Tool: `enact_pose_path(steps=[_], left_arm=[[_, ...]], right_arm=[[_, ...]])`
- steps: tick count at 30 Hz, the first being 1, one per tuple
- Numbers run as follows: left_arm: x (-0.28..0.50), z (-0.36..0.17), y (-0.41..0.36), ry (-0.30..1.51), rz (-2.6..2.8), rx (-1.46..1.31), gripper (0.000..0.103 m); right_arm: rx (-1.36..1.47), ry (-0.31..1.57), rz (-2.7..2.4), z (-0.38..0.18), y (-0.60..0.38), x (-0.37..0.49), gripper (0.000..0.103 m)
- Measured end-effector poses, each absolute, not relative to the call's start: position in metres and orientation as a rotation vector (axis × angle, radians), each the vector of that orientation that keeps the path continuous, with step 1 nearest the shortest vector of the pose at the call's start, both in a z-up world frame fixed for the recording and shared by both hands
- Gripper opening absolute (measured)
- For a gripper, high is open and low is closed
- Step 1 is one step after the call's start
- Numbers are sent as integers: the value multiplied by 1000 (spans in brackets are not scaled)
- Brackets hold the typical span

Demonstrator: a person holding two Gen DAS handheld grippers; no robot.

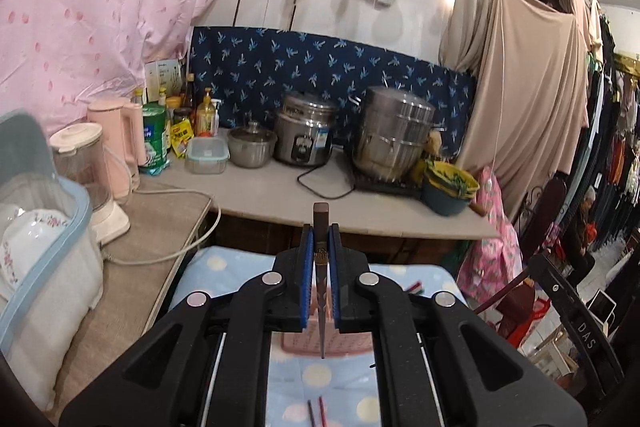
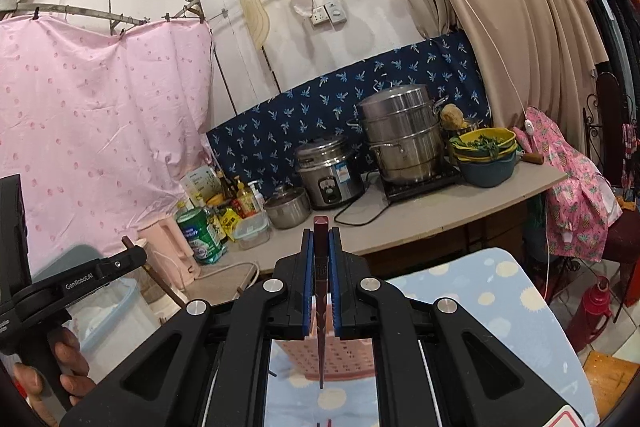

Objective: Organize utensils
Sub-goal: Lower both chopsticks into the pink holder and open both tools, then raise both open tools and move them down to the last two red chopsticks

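My left gripper (image 1: 321, 233) is shut on a dark brown chopstick (image 1: 321, 291) that runs upright between the blue pads, its tip hanging over a pink perforated basket (image 1: 304, 345). My right gripper (image 2: 321, 237) is shut on a dark red chopstick (image 2: 321, 307), its tip over the same pink basket (image 2: 344, 359). The basket stands on a light blue dotted cloth (image 1: 224, 267). Two more chopsticks (image 1: 316, 411) lie on the cloth near the bottom edge, and another pair (image 1: 414, 287) lies to the right. The left gripper also shows in the right wrist view (image 2: 132, 251).
A counter (image 1: 280, 187) behind holds a rice cooker (image 1: 304, 135), a steel steamer pot (image 1: 394, 135), a small pot (image 1: 252, 145), bottles, a pink kettle (image 1: 120, 139) and a blender (image 1: 86, 171). A dish box (image 1: 44, 227) stands at left. Clothes hang at right.
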State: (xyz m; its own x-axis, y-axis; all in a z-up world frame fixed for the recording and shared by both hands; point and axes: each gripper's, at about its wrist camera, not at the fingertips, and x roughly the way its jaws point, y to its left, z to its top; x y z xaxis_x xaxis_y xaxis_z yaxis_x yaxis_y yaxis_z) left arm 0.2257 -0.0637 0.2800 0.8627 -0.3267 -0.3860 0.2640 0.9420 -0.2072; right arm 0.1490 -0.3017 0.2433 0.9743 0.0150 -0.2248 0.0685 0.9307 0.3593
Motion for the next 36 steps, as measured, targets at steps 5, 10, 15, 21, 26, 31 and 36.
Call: enact_pose_path(steps=[5,10,15,21,26,31,36], left_arm=[[253,290,-72,376,-309,-163,7],[276,287,-77,362,-296,-155,7],[297,268,-79,399,-281,-144,7],[314,236,-81,463,-276,-139,7],[322,216,-84,504,-271,-133,7],[327,203,-86,525,-260,-129,7],[327,196,-84,527,-243,-125,14]], right_arm=[[394,187,-31,258,-307,188,7],[380,202,-45,254,-307,222,7],[366,248,-58,235,-307,247,7],[372,308,-63,205,-308,264,7],[357,353,-69,185,-305,272,7],[350,385,-65,174,-305,278,8],[352,392,-67,169,-305,276,10]])
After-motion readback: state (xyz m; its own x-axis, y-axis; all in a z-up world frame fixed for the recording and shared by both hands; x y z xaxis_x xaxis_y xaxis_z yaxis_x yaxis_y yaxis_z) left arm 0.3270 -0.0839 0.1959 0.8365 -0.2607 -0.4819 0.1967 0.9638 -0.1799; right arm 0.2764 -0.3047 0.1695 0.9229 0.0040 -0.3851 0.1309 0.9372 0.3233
